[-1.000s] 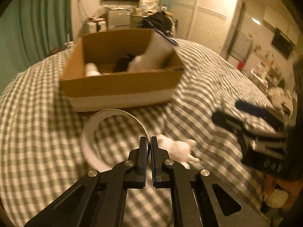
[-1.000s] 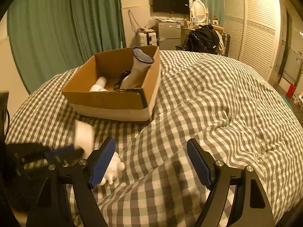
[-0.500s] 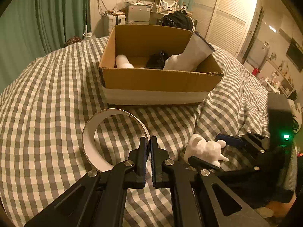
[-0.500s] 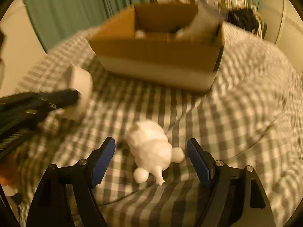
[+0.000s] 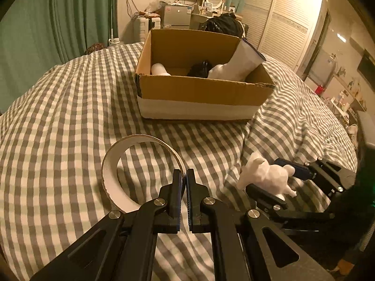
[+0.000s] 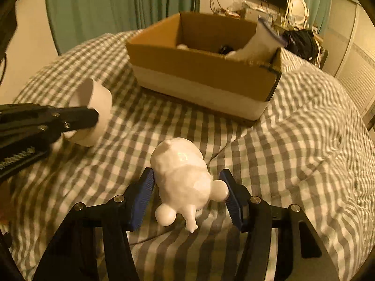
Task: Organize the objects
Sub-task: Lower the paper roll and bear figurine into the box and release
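My left gripper [image 5: 184,178] is shut on the rim of a wide white ring [image 5: 117,164], seen from the side in the right wrist view [image 6: 93,107]. My right gripper [image 6: 187,187] has its jaws around a white animal figurine [image 6: 182,175] lying on the checked bedspread [image 6: 293,164]; the blue pads sit at its flanks, closing in. The figurine also shows in the left wrist view [image 5: 269,175]. An open cardboard box [image 5: 201,93] stands beyond both, holding a white boot, a white cylinder and a black item.
The box also shows in the right wrist view [image 6: 206,70]. Green curtains [image 5: 70,11] hang at the back left. A black bag [image 5: 222,25], shelves and closet doors [image 5: 293,23] lie behind the bed.
My right gripper has swung left onto the figurine and its jaws have narrowed around it. My left gripper keeps hold of the ring, and the box now sits more central in its view.
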Motion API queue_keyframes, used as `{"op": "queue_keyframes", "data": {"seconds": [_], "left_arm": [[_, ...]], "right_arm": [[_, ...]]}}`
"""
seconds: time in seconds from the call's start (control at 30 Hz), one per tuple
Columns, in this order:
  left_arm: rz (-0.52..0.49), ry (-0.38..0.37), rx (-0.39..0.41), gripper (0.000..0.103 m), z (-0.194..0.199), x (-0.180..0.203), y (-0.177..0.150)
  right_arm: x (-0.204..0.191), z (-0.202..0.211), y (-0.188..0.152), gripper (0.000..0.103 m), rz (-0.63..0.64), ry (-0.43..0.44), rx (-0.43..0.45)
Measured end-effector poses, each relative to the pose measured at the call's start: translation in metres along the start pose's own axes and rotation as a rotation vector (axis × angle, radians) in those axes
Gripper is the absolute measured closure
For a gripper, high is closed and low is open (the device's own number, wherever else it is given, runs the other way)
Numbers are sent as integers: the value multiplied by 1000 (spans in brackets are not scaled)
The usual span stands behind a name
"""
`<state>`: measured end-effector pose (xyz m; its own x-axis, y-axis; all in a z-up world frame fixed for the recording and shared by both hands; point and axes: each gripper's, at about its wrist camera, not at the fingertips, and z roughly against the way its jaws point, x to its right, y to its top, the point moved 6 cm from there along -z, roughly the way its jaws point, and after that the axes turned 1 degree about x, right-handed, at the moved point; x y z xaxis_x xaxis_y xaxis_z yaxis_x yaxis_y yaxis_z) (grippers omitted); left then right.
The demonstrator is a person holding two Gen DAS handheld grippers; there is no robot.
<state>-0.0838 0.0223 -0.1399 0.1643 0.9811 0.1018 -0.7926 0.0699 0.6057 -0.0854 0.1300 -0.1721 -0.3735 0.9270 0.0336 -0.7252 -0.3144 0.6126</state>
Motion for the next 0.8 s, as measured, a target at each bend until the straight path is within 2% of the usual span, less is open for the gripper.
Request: {"op": "queue_keyframes", "data": {"seconds": [0.27, 0.43, 0.67, 0.8], "left_arm": [[-9, -1, 38, 99, 38, 16, -11], [-13, 9, 84, 99, 67, 23, -5], [-36, 48, 172, 99, 106, 31, 31], [-82, 78, 221, 99, 120, 35, 68]], "right_arm": [[-18, 52, -7, 46, 30, 23, 75], [-22, 92, 3, 46, 26, 46, 155], [-23, 154, 42, 46, 81, 18, 304], [-15, 185, 73, 46, 119, -46, 389]]}}
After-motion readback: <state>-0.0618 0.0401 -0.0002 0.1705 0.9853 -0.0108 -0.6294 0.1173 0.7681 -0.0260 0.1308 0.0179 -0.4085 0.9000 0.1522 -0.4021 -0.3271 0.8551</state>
